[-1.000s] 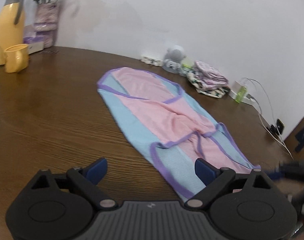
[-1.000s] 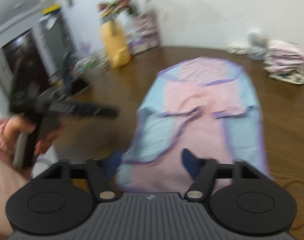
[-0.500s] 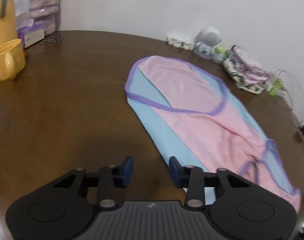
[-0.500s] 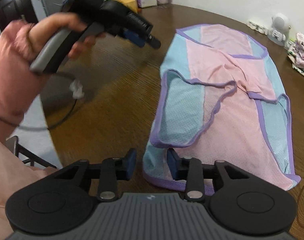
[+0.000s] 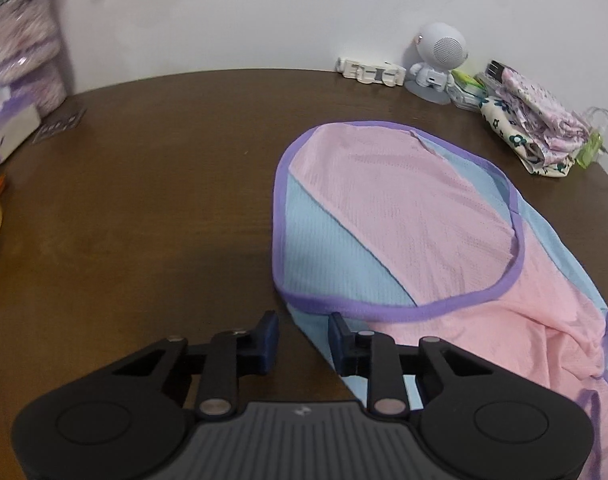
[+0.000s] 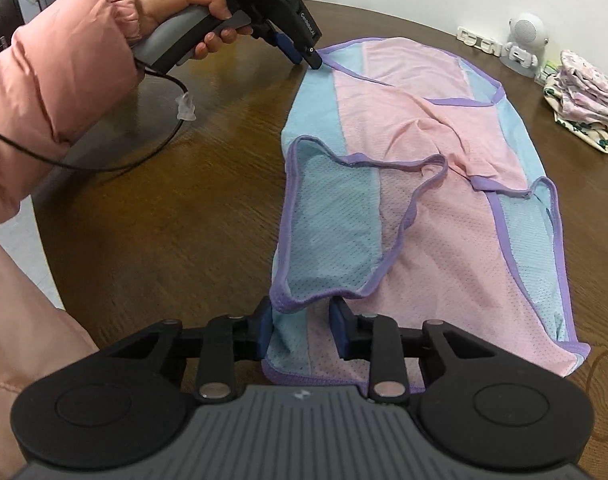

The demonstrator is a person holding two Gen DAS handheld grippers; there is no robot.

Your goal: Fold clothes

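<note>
A pink and light-blue mesh garment with purple trim [image 6: 432, 168] lies flat on the brown wooden table [image 6: 175, 208]; it also shows in the left wrist view [image 5: 416, 232]. My left gripper [image 5: 301, 336] is partly open at the garment's left edge near the far purple-trimmed end, fabric between the pads. It shows in the right wrist view [image 6: 304, 54], tips down on that corner. My right gripper [image 6: 301, 330] is partly open around the near corner of the garment, blue pads on either side of the fabric.
A folded stack of floral clothes [image 5: 536, 136] sits at the back right by a white robot figure [image 5: 436, 64] and a white power strip [image 5: 370, 72]. A tissue box [image 5: 7, 128] stands far left. The table's curved edge [image 6: 47, 256] runs at the left.
Both grippers narrowed from wide open and moved up to the garment: the left forward to the far left corner, the right onto the near corner.
</note>
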